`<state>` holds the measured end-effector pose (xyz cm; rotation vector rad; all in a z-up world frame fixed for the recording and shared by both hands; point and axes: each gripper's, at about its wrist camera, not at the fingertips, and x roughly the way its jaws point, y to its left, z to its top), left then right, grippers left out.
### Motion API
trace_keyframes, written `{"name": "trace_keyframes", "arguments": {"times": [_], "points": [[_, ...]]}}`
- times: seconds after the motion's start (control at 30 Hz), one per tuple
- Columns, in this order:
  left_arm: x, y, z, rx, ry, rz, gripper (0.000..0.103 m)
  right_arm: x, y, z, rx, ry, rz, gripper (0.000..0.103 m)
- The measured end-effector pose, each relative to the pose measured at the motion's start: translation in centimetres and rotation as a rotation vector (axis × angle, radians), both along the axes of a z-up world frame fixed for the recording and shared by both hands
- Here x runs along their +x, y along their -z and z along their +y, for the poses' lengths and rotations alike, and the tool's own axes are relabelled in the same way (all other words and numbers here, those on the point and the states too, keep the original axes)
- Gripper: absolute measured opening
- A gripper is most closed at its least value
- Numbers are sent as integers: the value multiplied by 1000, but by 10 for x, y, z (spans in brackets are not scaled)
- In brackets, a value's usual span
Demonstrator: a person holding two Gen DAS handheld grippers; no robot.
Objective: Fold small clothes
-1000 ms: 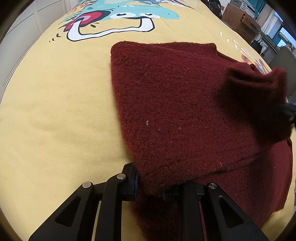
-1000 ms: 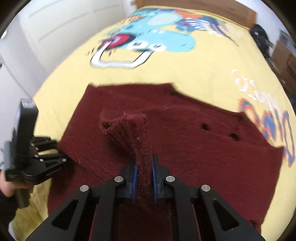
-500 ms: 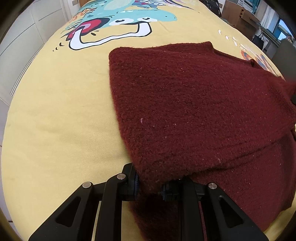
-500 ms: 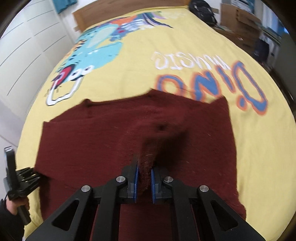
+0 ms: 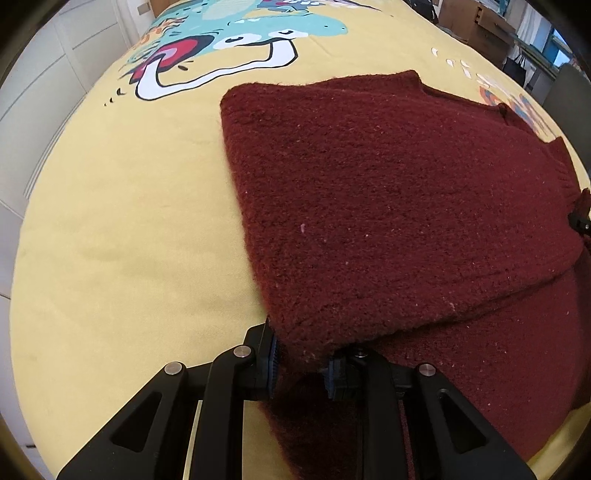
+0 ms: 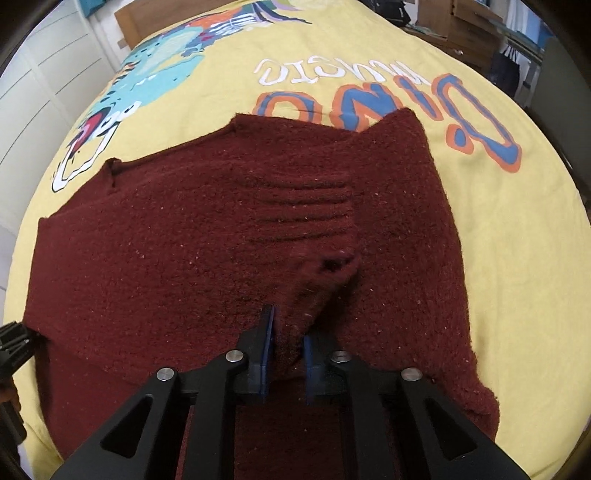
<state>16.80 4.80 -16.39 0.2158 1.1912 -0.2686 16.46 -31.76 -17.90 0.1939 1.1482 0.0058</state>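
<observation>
A dark red knitted sweater [image 5: 388, 206] lies on a yellow printed bedspread [image 5: 122, 229], with one layer folded over another. My left gripper [image 5: 301, 363] is shut on the near corner of the folded layer. In the right wrist view the sweater [image 6: 177, 251] fills the middle, with a ribbed cuff [image 6: 306, 210] lying on top. My right gripper [image 6: 286, 352] is shut on a bunched piece of the sweater just behind that cuff. The left gripper [image 6: 11, 343] shows at the far left edge of that view, at the sweater's corner.
The bedspread carries a cartoon dinosaur print [image 5: 229, 48] and large orange and blue lettering [image 6: 399, 110]. White panelled wardrobe doors [image 6: 40, 96] run along the left. Cardboard boxes and furniture [image 5: 476, 22] stand beyond the bed's far right side.
My right gripper carried the sleeve across to the right and lowered it, so the cuff now lies flat on the sweater. The left gripper kept its hold on the corner.
</observation>
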Motion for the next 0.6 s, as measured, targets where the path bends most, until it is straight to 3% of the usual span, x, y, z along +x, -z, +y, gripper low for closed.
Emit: {"name": "trace_keyframes", "arguments": {"times": [0.03,0.1,0.13,0.17,0.23,0.3,0.37,0.43,0.6], "points": [[-1,-2,-2,13,5,-5,18,-1,-1,2,-21,-10,-6,26],[-2,-1,-4,18,2,4,18,-4,-4,2,-54,-21,-16,45],[-2,-3,-3,22,-6,15,22,-5,-5,0,-60,-18,-13,62],[-3,-8,-2,25,-16,19,26,-7,-7,-2,-52,-16,-9,67],[-10,-20,0,23,-13,4,66,-13,-13,-8,-34,-13,-13,72],[-17,-31,1,16,1,-7,83,-19,-23,-12,-61,-18,-27,76],[-24,-44,0,6,12,-24,85,-23,-32,-12,-68,-28,-46,84],[-28,-56,-6,-6,10,-51,102,-26,-42,-10,-67,-40,-66,86],[-28,-73,-41,-73,29,-91,102,-30,-59,21,-86,-96,-112,98]]}}
